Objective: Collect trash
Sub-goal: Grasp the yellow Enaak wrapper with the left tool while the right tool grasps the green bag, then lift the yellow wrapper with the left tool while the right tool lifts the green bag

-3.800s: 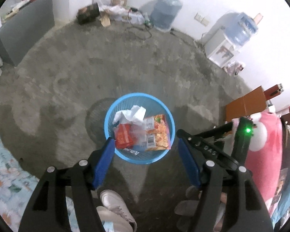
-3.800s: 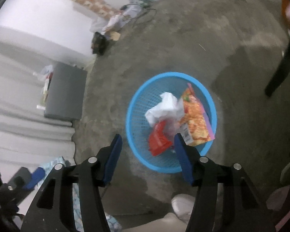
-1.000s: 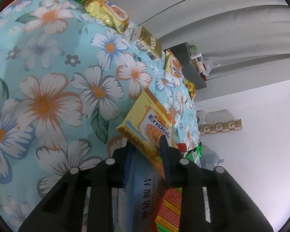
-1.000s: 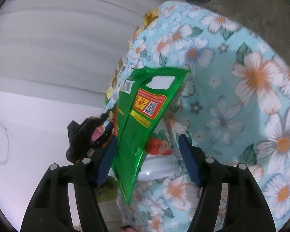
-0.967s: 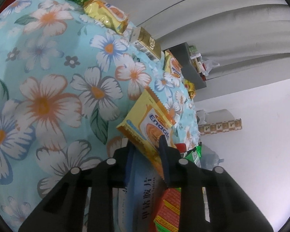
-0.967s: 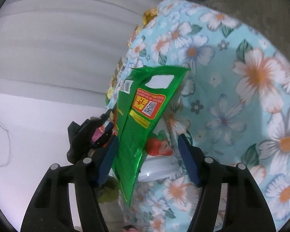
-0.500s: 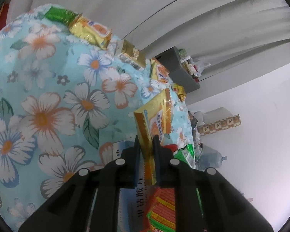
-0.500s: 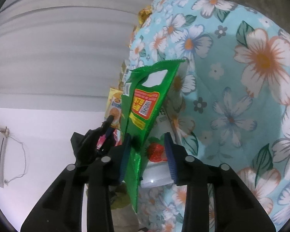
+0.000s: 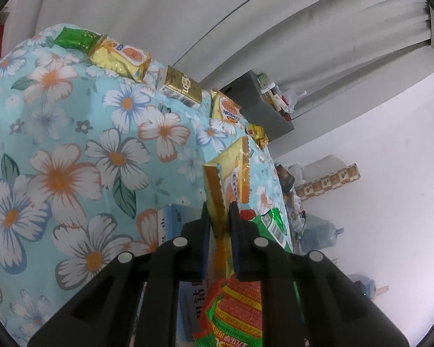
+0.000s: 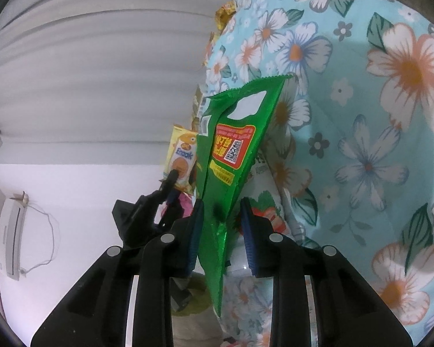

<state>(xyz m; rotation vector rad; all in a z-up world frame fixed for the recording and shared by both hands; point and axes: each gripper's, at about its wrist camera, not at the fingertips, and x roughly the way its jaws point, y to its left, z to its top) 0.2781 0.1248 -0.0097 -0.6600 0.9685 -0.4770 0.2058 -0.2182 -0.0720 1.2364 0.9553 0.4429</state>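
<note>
My left gripper is shut on a yellow Enaak snack wrapper and holds it on edge above the floral tablecloth. The same wrapper and the left gripper show in the right wrist view. My right gripper has its jaws partly closed around a green snack wrapper. The left pad touches the wrapper and the right pad stands off it, with a gap. The wrapper also shows in the left wrist view.
On the cloth lie a green packet, a yellow packet, a gold box, another yellow packet, a blue box and a red-green wrapper. A strawberry cup sits behind the green wrapper.
The left gripper closed on the yellow wrapper and lifted it upright. The right gripper's jaws narrowed around the green wrapper and moved up slightly.
</note>
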